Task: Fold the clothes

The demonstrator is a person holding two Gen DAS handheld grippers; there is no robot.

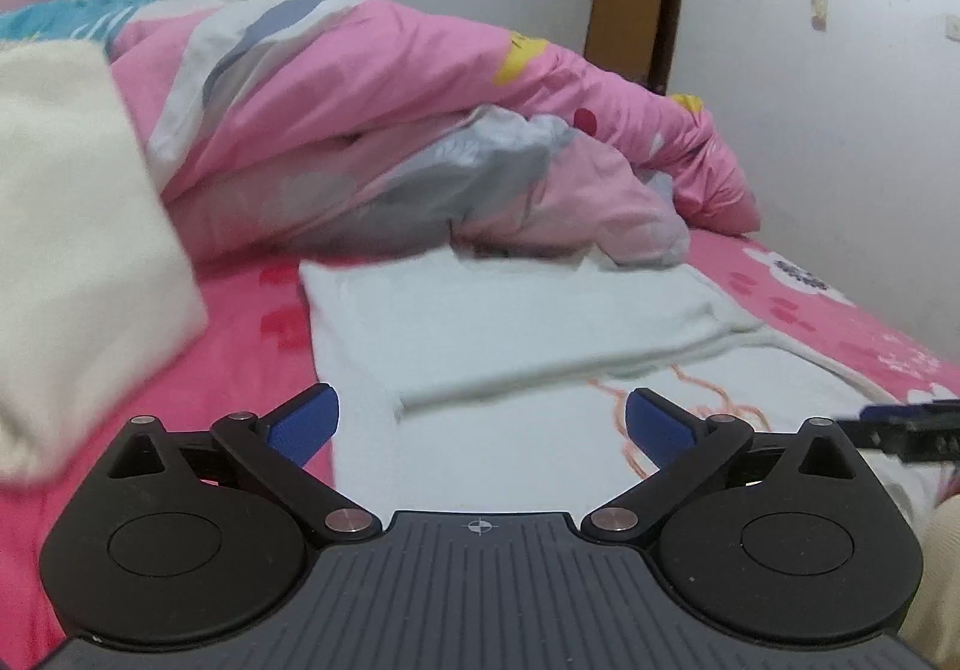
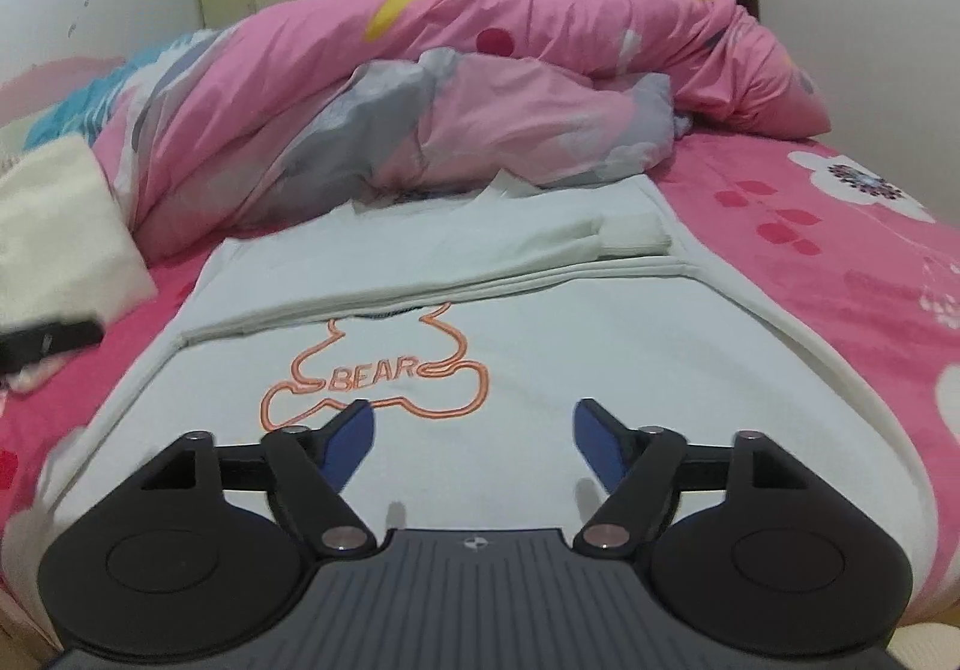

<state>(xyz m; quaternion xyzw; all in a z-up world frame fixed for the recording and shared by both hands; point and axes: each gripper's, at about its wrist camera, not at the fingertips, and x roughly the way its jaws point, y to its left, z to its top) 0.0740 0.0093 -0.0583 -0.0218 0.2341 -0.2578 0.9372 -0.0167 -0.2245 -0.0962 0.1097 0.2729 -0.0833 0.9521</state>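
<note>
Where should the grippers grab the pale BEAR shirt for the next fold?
Probably the pale shirt's near hem corners, approached from the bed's near edge: its far part is already folded over above the BEAR print, while the near part lies flat and free.

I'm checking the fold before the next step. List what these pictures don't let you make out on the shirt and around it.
- Shirt collar end: both views, tucked under the pink duvet.
- Bear print lower part: right wrist view, behind the right gripper; motion-blurred in the left.
- Cream cloth: left wrist view, blurred and cut by the frame edge.
</note>
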